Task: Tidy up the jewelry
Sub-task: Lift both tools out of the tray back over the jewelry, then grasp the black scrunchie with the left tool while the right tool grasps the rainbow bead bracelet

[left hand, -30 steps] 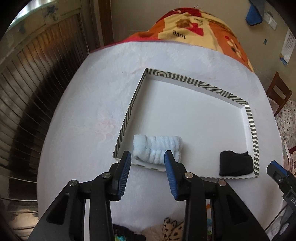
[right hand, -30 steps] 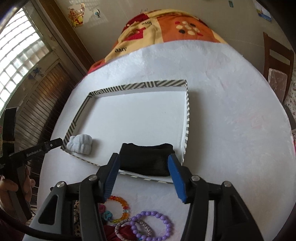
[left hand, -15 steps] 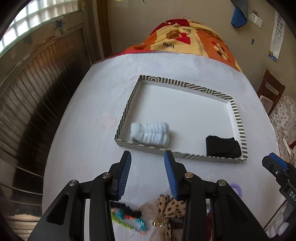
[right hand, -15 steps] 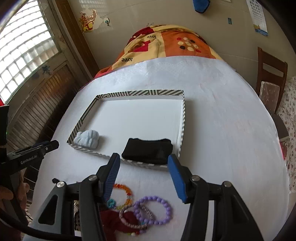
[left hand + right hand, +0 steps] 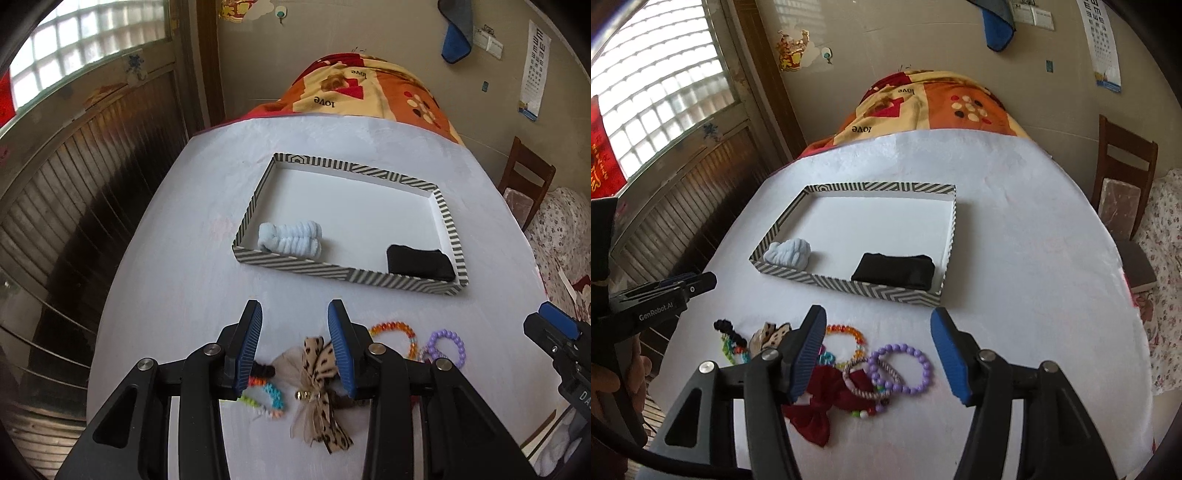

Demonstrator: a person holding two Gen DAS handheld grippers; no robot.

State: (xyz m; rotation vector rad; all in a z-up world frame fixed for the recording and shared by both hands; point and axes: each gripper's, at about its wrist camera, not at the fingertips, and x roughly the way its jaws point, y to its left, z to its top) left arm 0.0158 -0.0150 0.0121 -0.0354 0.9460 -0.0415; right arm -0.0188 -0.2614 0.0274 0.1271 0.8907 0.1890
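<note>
A striped tray (image 5: 332, 267) (image 5: 849, 286) on the white table holds a pale blue scrunchie (image 5: 291, 240) (image 5: 790, 253) and a black cloth item (image 5: 419, 260) (image 5: 894, 271). Jewelry lies near the front edge: a leopard bow (image 5: 319, 384), a purple bead bracelet (image 5: 905, 369) (image 5: 447, 345), an orange bead bracelet (image 5: 846, 334) (image 5: 393, 330), a dark red bow (image 5: 816, 410) and a multicoloured bracelet (image 5: 269, 398). My left gripper (image 5: 295, 347) is open above the leopard bow. My right gripper (image 5: 879, 356) is open above the bracelets. Both are empty.
A wooden chair (image 5: 1123, 184) stands at the table's right. A patterned blanket (image 5: 365, 92) covers the far end. A slatted wooden wall (image 5: 74, 184) runs along the left. The left gripper also shows in the right wrist view (image 5: 665, 295).
Both grippers have pulled back and up from the tray towards the table's front edge. The jewelry pile has come into view under them. Both stay open.
</note>
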